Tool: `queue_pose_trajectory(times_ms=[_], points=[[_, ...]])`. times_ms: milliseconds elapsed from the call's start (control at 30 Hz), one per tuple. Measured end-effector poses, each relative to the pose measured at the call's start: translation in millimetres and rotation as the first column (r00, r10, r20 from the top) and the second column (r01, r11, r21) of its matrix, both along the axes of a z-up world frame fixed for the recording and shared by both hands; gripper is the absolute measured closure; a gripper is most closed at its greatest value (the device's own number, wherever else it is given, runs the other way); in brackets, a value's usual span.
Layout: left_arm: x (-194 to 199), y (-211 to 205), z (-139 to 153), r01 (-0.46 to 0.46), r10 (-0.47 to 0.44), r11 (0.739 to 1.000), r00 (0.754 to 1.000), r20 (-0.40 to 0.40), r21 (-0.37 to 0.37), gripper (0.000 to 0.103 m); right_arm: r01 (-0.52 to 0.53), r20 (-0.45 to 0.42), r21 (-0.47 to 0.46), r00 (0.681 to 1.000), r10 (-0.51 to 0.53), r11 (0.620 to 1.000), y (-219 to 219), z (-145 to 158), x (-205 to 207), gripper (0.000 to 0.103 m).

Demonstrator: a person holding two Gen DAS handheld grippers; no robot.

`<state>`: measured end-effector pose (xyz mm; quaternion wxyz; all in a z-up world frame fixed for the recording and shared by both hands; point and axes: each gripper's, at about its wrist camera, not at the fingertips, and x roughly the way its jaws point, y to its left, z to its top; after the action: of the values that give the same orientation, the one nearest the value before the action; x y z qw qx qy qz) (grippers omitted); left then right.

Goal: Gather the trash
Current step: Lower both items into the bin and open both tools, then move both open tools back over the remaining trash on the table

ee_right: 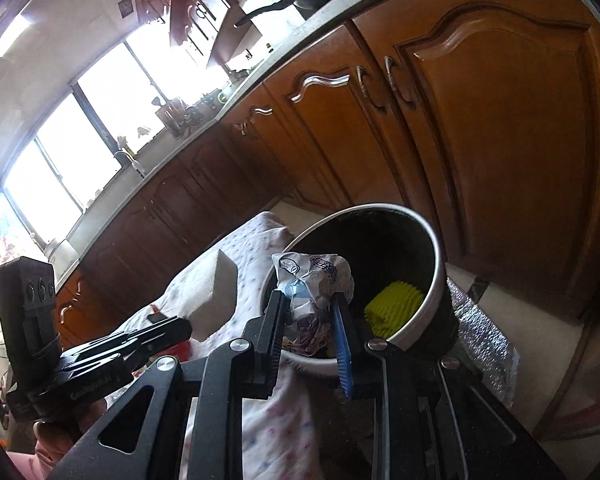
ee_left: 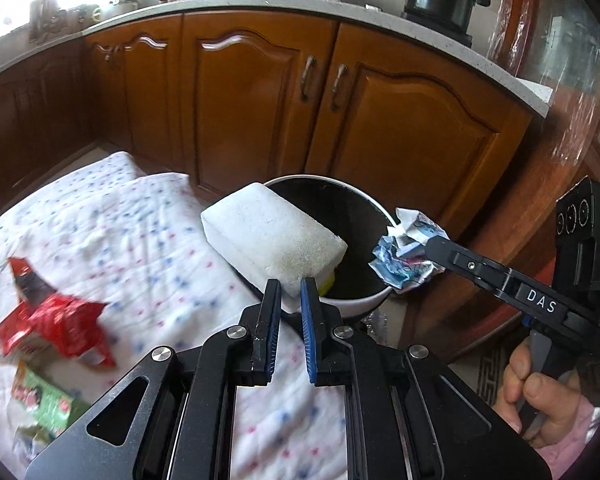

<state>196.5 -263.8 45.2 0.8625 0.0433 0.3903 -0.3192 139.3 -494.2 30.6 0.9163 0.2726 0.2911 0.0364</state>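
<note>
My left gripper [ee_left: 290, 286]: jaws narrow, clamped on a white foam block [ee_left: 272, 236] at the near rim of the bin [ee_left: 364, 300].
My right gripper [ee_right: 308, 300]: jaws pinching a crumpled paper wrapper [ee_right: 314, 280] over the bin mouth.
Bin interior: a yellow ridged sponge [ee_right: 394, 308].
Spotted cloth [ee_left: 112, 216]: red packaging [ee_left: 56, 320], green packet [ee_left: 48, 400].
Beyond: wooden cabinets [ee_left: 260, 88].

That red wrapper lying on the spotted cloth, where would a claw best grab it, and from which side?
The red wrapper lies flattened and crumpled on the cloth. Probably best to come straight down from above and pinch a raised crease near its middle, where the folds stand up; its flat edges hug the cloth and offer little to catch.
</note>
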Motion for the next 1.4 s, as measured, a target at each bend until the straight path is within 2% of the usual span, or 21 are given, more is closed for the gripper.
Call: queue_pose_trajectory(times_ms=[433,800,967,1033,1067,1200,1300,1400], points=[[32.7,-57.8,-13.2,0.065,-0.061,0.995,0.997,-0.043,0.075,0.094,-0.019,-0.076,-0.026,0.997,0.017,0.999,-20.6,-14.9,39.5,0.080],[50.3,-77.7,-35.3,0.083,-0.071,0.991,0.992,-0.104,0.110,0.091,-0.027,-0.116,-0.029,0.993,0.024,0.999,-27.2,-25.9,55.1,0.076],[55.7,-81.9,-40.7,0.088,-0.073,0.990,0.988,-0.136,0.106,0.087,-0.027,-0.132,-0.008,0.991,0.025,1.000,-29.4,-29.1,60.3,0.067],[55.1,-81.4,-41.7,0.082,-0.065,0.991,0.987,-0.148,0.108,0.073,-0.021,-0.131,-0.004,0.991,0.021,1.000,-30.7,-28.8,59.5,0.064],[54.9,-79.3,-41.3,0.075,-0.060,0.992,0.988,-0.145,0.104,0.063,-0.020,-0.129,-0.001,0.991,0.020,1.000,-30.8,-27.9,58.7,0.064],[50.4,-68.1,-36.5,0.054,-0.043,0.995,0.989,-0.143,0.078,0.061,-0.015,-0.113,0.002,0.993,0.015,1.000,-28.3,-22.7,53.6,0.056],[48.5,-55.7,-31.2,0.032,-0.023,0.998,0.989,-0.143,0.057,0.057,-0.006,-0.095,0.007,0.995,0.006,1.000,-23.8,-18.7,46.6,0.044],[41.9,-32.1,-24.7,-0.009,0.013,0.999,0.991,-0.132,0.032,0.046,0.011,-0.071,0.025,0.997,-0.010,1.000,-18.0,-15.2,36.1,0.024]])
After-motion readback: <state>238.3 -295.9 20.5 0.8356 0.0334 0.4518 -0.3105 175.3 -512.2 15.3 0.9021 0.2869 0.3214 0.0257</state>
